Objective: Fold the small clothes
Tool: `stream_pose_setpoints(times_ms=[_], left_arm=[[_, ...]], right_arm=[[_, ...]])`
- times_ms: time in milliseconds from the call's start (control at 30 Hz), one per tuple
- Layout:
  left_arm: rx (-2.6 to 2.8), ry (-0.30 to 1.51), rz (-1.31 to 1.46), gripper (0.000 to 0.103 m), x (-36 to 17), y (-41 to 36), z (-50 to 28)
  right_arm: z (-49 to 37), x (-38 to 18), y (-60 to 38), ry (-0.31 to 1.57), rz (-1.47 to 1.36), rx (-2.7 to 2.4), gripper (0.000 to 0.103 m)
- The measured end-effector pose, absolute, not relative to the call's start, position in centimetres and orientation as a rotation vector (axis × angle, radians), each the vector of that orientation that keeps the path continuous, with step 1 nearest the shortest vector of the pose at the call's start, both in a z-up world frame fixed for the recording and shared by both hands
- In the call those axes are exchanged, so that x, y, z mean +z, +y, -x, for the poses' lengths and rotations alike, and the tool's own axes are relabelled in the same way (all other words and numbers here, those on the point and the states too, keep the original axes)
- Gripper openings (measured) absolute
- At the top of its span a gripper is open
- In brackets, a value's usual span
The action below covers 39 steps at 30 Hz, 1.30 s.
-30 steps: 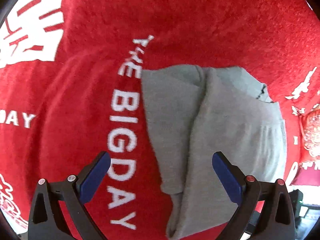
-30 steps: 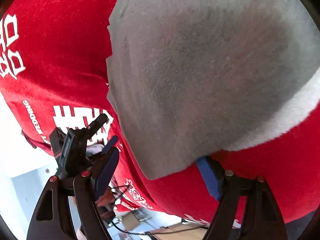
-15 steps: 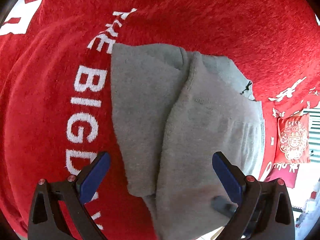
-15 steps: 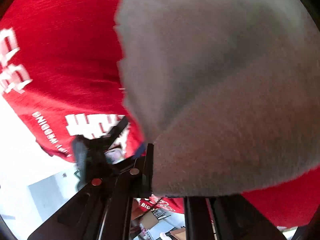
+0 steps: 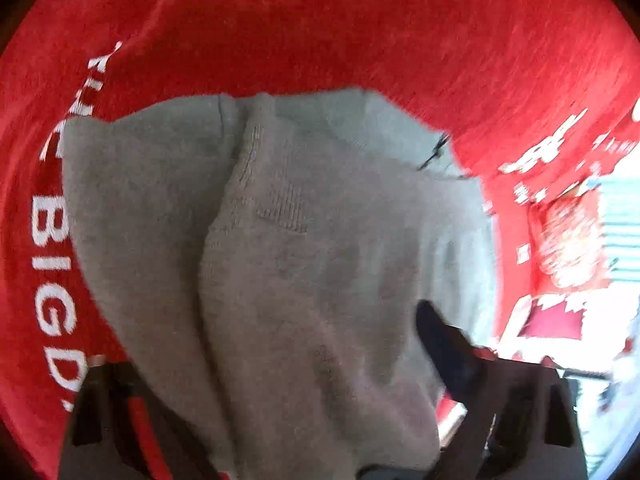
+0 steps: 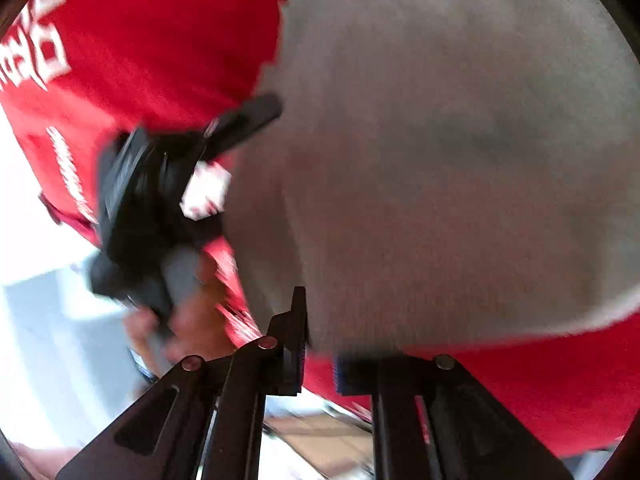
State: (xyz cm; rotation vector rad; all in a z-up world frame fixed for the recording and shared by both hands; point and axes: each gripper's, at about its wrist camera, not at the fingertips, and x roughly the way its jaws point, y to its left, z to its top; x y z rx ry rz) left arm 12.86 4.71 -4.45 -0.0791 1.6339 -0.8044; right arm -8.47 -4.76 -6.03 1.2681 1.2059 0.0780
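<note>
Garment: grey knit piece (image 5: 304,264) lies partly folded on the red blanket (image 5: 360,32).
Right gripper (image 6: 320,364): clamps my near hem, to carry it over.
Left gripper (image 5: 280,420): cloth covers its fingers; spread or pinched, I cannot tell.
Containers: none visible.

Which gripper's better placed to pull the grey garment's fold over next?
Right, likely. The right gripper looks clamped on the near edge of the grey knit garment; the left gripper is wide open, cloth merely draped across it.
</note>
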Motion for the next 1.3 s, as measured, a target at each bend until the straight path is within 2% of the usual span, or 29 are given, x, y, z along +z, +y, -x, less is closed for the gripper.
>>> stream_pose_setpoints(times_ms=[33,67,200,233,267,300,333,367,433,500,567,767,1033,1133,1300], left_arm=[[-0.782,1.635,0.024,0.079,-4.9,4.4,-12.6],[-0.767,1.629,-0.003,0.079,-5.0,4.3,-12.4],[-0.757,1.611,-0.048,0.079,-4.9,3.7,-11.8],[-0.750,1.611,-0.064,0.079,-4.9,3.4,-11.7],[-0.743,1.607,-0.080,0.079,-5.0,3.2,-11.5],[-0.718,1.584,-0.112,0.063,-4.8,2.8,-11.3],[-0.691,1.573,-0.151,0.051,-4.9,2.5,-11.2],[-0.676,1.573,-0.147,0.049,-4.8,2.5,-11.2],[-0.656,1.567,-0.103,0.023,-4.3,2.7,-11.5],[-0.643,1.557,-0.092,0.016,-3.8,2.9,-11.7],[-0.648,1.546,-0.080,0.016,-3.2,3.1,-11.6],[-0.727,1.473,-0.015,0.016,2.4,1.7,-10.8],[-0.876,1.413,-0.079,0.016,8.7,-9.7,-7.1],[-0.914,1.371,-0.218,0.016,9.0,-15.7,-4.4],[-0.934,1.364,-0.441,0.016,5.0,-24.0,0.5]], right_arm=[[8.7,-6.0,-4.7,1.282,-1.214,0.085,0.054],[9.1,-5.5,-5.0,1.309,-1.171,0.092,0.068],[10.1,-2.1,-8.1,1.246,-1.042,0.063,0.070],[10.1,-1.2,-9.6,1.220,-0.994,0.008,0.069],[9.8,-0.7,-10.8,1.201,-0.961,-0.034,0.058],[9.5,-0.3,-11.9,1.184,-0.925,-0.075,0.042],[9.0,-0.2,-12.9,1.177,-0.895,-0.108,0.007],[8.3,-0.5,-13.7,1.178,-0.879,-0.123,0.003],[6.8,-1.3,-14.7,1.186,-0.843,-0.142,0.002],[5.3,-2.4,-14.8,1.215,-0.819,-0.124,0.002],[4.1,-5.0,-14.0,1.305,-0.782,-0.109,0.001],[4.6,-5.0,-14.6,1.269,-0.842,-0.017,0.001],[9.4,-3.0,-21.4,1.130,-1.036,0.043,0.002],[11.9,-2.8,-24.7,1.087,-1.090,0.005,0.002],[16.0,-5.1,-29.4,1.061,-1.193,-0.081,0.005]])
